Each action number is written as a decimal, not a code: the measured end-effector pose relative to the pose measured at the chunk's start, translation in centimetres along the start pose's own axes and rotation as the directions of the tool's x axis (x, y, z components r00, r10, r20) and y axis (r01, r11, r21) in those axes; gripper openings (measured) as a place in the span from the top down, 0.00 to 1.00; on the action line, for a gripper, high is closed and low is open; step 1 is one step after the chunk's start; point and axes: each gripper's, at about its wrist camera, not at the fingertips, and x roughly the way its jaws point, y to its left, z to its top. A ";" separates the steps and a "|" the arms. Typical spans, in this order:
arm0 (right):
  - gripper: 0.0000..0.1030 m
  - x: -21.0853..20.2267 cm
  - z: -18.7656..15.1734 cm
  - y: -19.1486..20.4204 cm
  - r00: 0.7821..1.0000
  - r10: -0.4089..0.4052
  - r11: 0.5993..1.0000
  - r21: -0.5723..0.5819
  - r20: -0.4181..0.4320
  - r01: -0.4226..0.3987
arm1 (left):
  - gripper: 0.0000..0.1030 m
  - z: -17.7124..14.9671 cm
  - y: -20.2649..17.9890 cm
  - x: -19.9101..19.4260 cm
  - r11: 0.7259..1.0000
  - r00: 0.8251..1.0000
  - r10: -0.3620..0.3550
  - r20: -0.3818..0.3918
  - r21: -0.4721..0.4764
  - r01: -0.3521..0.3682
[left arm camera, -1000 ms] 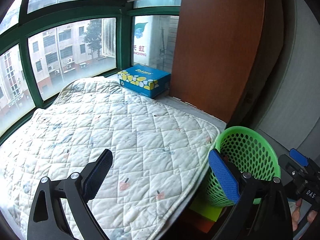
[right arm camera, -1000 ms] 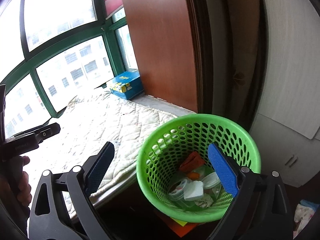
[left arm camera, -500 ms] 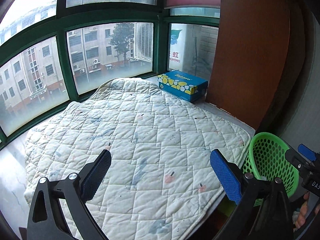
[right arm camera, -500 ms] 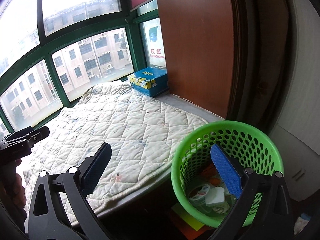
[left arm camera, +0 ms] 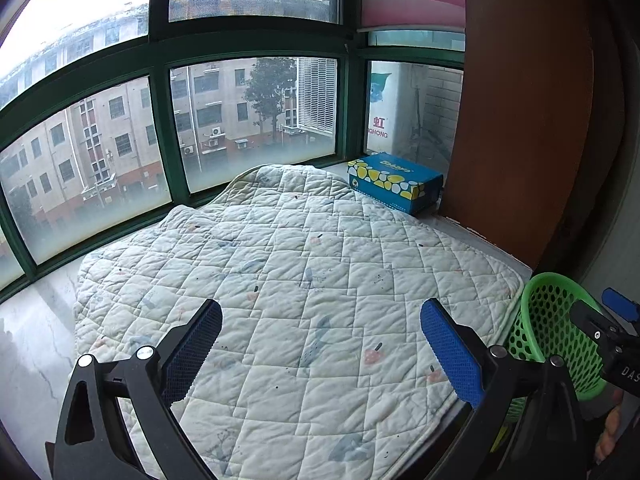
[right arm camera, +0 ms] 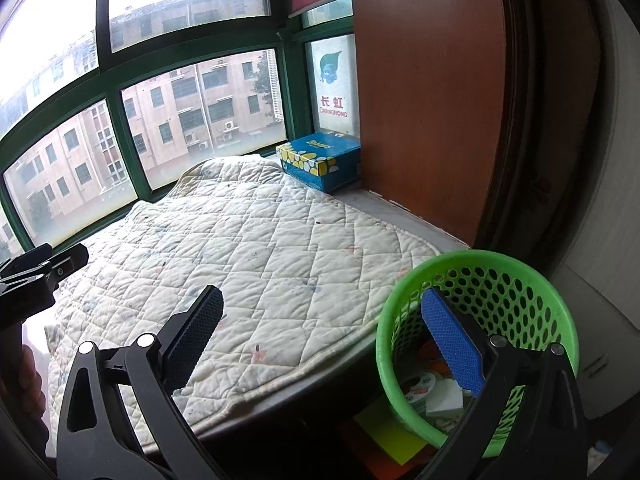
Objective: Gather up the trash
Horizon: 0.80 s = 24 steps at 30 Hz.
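Both tools, left [left arm camera: 320,356] and right [right arm camera: 322,354], gape empty (jaws wide) over the quilted mat [left arm camera: 296,292]; green wastebasket [right arm camera: 480,320] lower right, bay window behind.

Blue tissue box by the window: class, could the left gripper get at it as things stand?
Probably yes. The left gripper has its jaws open and empty, and only the flat quilted pad lies between it and the tissue box. Nothing stands on the pad. The wooden panel crowds the box's right end.

Green-framed bay window [left arm camera: 256,60] w/ daylight, quilted pad [left arm camera: 304,288] on sill, wood panel [right arm camera: 432,92] at rt.
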 end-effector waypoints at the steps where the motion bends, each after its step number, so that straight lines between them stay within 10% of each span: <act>1: 0.05 0.0 0.0 0.2 1.000 0.001 1.000 -0.002 -0.001 -0.001 | 0.07 -0.1 0.1 0.0 1.000 1.000 0.000 0.001 -0.003 0.000; 24: 0.05 0.5 -0.1 1.1 1.000 0.000 1.000 -0.017 -0.009 0.000 | 0.07 -0.8 0.7 0.0 1.000 1.000 0.023 -0.002 -0.018 -0.023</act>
